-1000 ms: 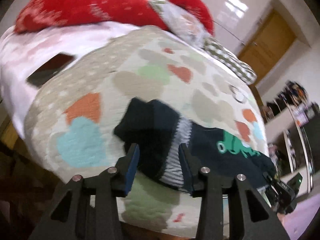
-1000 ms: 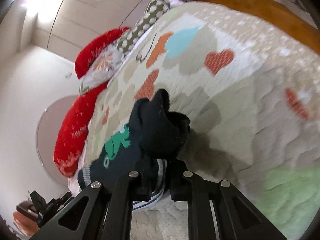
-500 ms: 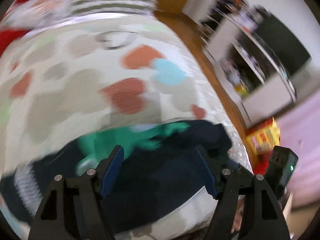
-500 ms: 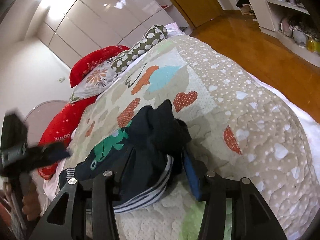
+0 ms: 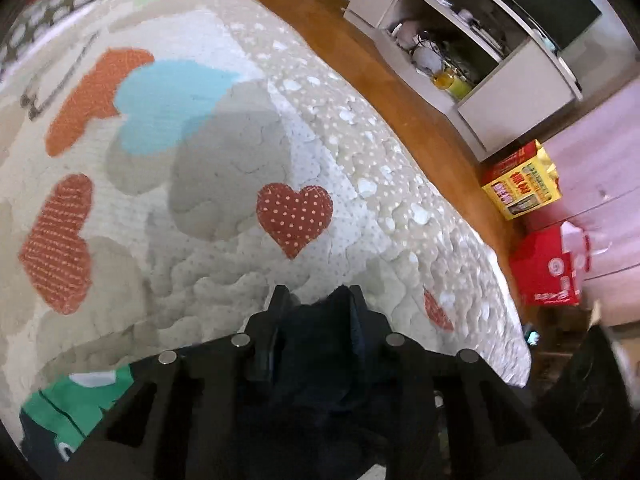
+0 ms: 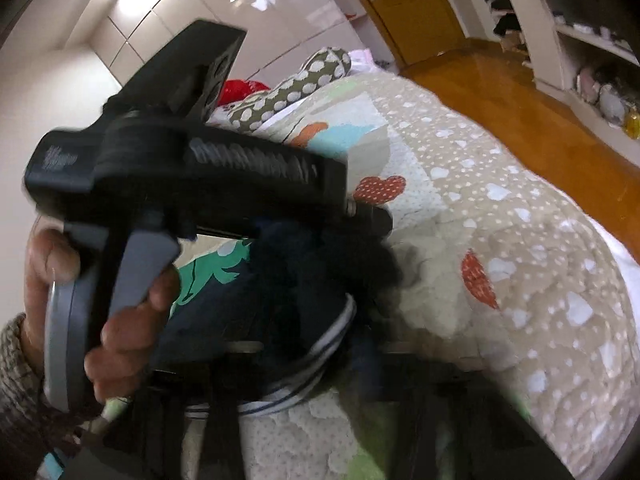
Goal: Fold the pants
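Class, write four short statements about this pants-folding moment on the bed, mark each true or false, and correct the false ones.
1. The left tool is closed on dark fabric of the pants. True.
2. The pants lie on the wooden floor. False: they lie on the heart-patterned quilt.
3. The pants show a green print. True.
4. The boxes beside the bed are blue. False: one is yellow, one is red.
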`<move>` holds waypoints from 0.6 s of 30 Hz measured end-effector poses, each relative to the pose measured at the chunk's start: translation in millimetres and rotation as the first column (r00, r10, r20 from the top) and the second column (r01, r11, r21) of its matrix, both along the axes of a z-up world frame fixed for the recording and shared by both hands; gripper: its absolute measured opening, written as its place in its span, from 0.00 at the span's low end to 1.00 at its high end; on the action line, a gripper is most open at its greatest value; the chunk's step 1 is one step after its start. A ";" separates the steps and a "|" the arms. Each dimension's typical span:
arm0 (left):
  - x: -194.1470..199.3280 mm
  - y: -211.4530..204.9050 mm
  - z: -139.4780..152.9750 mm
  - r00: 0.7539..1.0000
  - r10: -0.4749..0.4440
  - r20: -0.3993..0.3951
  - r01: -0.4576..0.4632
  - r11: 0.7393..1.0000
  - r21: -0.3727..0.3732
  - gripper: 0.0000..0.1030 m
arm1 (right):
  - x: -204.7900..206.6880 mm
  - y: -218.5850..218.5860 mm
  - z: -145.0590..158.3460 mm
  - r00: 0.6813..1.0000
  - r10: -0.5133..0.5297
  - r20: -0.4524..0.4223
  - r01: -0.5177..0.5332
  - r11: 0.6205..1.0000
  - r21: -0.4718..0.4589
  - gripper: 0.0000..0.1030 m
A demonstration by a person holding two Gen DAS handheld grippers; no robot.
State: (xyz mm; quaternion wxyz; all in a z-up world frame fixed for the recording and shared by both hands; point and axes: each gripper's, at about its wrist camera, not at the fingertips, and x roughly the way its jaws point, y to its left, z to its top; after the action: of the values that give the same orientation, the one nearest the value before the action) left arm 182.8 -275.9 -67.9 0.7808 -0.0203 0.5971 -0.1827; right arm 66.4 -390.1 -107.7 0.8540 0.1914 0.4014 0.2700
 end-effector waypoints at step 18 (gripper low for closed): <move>-182.7 247.9 52.0 0.727 0.671 0.146 -0.603 0.725 -0.333 0.46 | -49.7 164.7 49.8 0.898 0.426 0.112 -0.389 0.887 -0.249 0.29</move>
State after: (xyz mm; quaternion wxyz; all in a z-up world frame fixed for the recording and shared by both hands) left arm 0.1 -28.0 -15.9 0.8558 -0.3051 0.4173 0.0207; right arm 16.7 -225.3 -57.9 0.8238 -0.0159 0.3887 0.4123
